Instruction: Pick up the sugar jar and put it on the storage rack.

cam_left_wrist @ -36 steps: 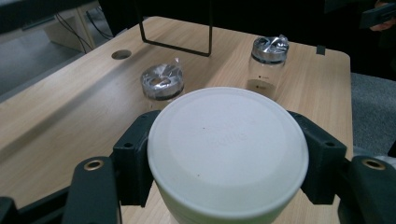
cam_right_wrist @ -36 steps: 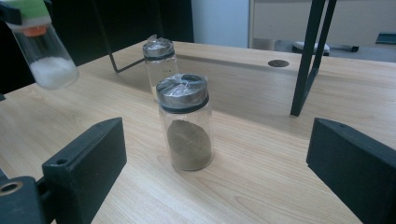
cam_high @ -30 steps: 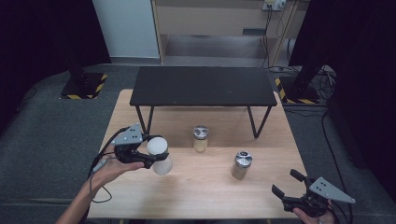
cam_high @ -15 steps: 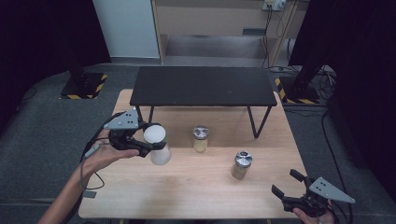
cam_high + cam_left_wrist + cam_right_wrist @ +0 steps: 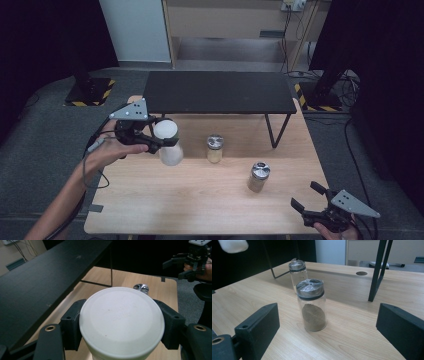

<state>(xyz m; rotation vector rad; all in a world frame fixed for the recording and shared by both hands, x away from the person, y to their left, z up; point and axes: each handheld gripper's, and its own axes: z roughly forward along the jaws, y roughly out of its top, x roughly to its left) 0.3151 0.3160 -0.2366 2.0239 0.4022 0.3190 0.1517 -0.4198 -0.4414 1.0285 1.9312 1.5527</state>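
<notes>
My left gripper (image 5: 161, 136) is shut on a white plastic bottle (image 5: 169, 146) just below its round white lid (image 5: 121, 320), and holds it upright in the air over the left part of the wooden table (image 5: 190, 205). Two glass jars with metal lids stand on the table: one with pale contents (image 5: 215, 148) at the middle, one with brown powder (image 5: 259, 176) to its right. My right gripper (image 5: 306, 196) hovers open at the table's front right corner, facing the nearer jar (image 5: 311, 305) from a short way off, with nothing between its jaws.
A low black shelf (image 5: 220, 92) on thin metal legs spans the back of the table; its top lies close to the left of the raised bottle (image 5: 37, 277). Dark floor surrounds the table. The farther jar (image 5: 297, 273) stands near a shelf leg.
The left gripper has lifted the white bottle off the table and carried it up and toward the shelf. The right gripper and both jars have stayed put.
</notes>
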